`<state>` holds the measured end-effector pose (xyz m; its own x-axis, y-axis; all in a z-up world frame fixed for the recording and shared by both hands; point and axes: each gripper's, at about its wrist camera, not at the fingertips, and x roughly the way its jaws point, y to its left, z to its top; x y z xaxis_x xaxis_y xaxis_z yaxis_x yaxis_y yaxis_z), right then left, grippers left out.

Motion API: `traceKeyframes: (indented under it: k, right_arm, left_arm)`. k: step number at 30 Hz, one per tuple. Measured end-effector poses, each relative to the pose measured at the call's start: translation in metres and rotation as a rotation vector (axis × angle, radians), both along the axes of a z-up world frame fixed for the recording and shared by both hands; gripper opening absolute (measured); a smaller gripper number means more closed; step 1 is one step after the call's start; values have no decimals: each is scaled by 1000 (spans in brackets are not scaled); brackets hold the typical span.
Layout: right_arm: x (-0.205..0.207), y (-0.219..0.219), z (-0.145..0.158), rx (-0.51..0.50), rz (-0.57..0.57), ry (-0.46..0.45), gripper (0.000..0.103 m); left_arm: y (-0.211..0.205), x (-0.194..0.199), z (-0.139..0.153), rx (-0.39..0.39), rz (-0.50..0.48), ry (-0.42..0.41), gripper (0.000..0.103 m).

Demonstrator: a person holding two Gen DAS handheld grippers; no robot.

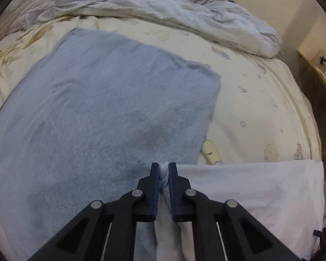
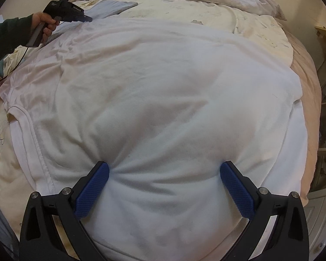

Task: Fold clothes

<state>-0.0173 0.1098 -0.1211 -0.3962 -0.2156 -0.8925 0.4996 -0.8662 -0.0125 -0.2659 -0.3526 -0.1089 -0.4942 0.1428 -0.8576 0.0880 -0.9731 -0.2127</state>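
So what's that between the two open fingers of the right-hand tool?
A bulge of the white garment. In the right wrist view, the right gripper has its open fingers pressing into the cloth on either side.

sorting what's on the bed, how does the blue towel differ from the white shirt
Colour: the blue towel is grey-blue, the white shirt is white.
Texture: the towel looks fuzzy, the shirt smooth with stitched hems.
Grip: the left gripper is shut on a bunched edge of the shirt, while the towel lies untouched. The right gripper stands open, fingers on the shirt.
Both lie spread on the bed.
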Motion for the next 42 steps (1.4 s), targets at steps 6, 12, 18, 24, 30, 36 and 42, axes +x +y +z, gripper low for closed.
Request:
traceKeyframes:
  k: [6, 12, 18, 24, 30, 36, 42]
  right_arm:
    - [-1, -4, 3, 21, 17, 22, 103]
    - [2, 1, 39, -75, -3, 110, 103]
    - [7, 12, 62, -66, -26, 97, 103]
    - [3, 22, 60, -170, -111, 81, 103]
    - [15, 20, 55, -206, -109, 109, 103]
    - [17, 9, 55, -227, -68, 106, 103]
    - [15, 3, 50, -217, -67, 94, 103]
  left_arm:
    - [-5, 10, 49, 27, -73, 159, 6]
    - [5, -16, 52, -86, -115, 171, 6]
    - [5, -22, 24, -182, -136, 76, 12]
    - [-25, 35, 66, -162, -2, 56, 37]
    - [-15, 140, 58, -76, -26, -152, 37]
    - [-32, 200, 23, 55, 101, -276, 38]
    - [-23, 239, 17, 58, 100, -260, 37]
